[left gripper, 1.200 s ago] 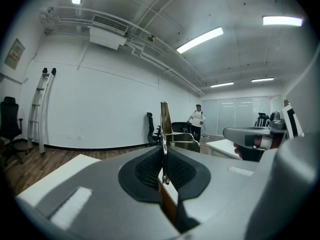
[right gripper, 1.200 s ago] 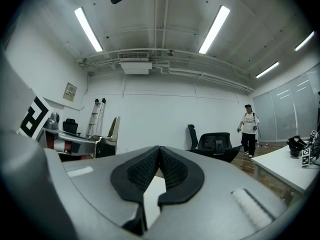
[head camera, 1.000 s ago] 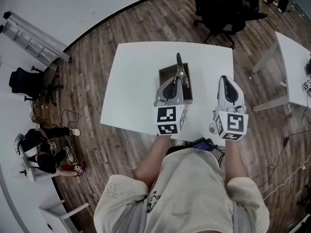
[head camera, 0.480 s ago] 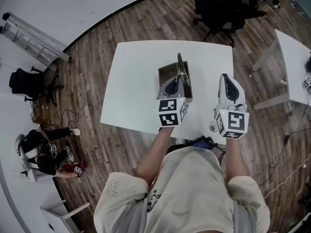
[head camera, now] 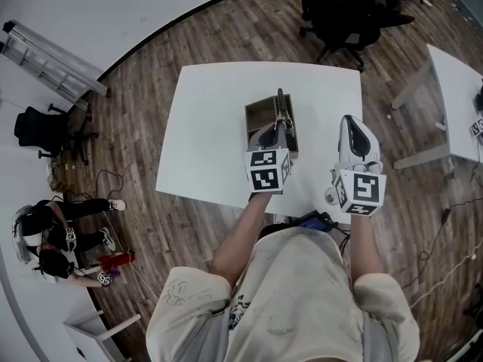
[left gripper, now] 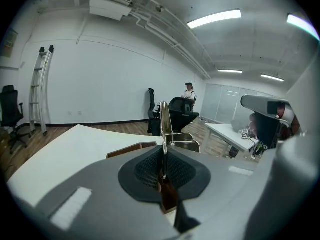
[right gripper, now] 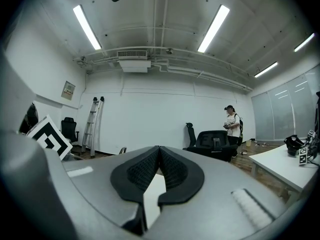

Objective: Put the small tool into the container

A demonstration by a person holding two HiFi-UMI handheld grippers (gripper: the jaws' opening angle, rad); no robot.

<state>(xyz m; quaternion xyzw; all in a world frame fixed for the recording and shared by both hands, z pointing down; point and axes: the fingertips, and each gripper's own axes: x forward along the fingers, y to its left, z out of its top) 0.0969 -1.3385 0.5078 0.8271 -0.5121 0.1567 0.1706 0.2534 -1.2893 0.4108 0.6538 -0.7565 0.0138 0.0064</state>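
A small metal tool [head camera: 281, 110] [left gripper: 164, 129] stands up between the jaws of my left gripper [head camera: 276, 130] [left gripper: 163, 171], which is shut on it. The tool's upper part rises above the pads and its lower end hangs over the brown open box [head camera: 260, 115] [left gripper: 131, 150] on the white table [head camera: 211, 127]. My right gripper [head camera: 355, 138] [right gripper: 158, 156] is shut with nothing in it, held over the table's right front part, apart from the box.
The table's front edge runs just under both grippers. Black office chairs [head camera: 343, 10] stand beyond the table's far side. A second white table [head camera: 456, 104] is at the right. A ladder [left gripper: 39, 89] leans on the far wall, and a person [right gripper: 232, 126] stands by a chair.
My left gripper has shifted slightly right and toward me with the tool, staying over the box. The right gripper has hardly moved.
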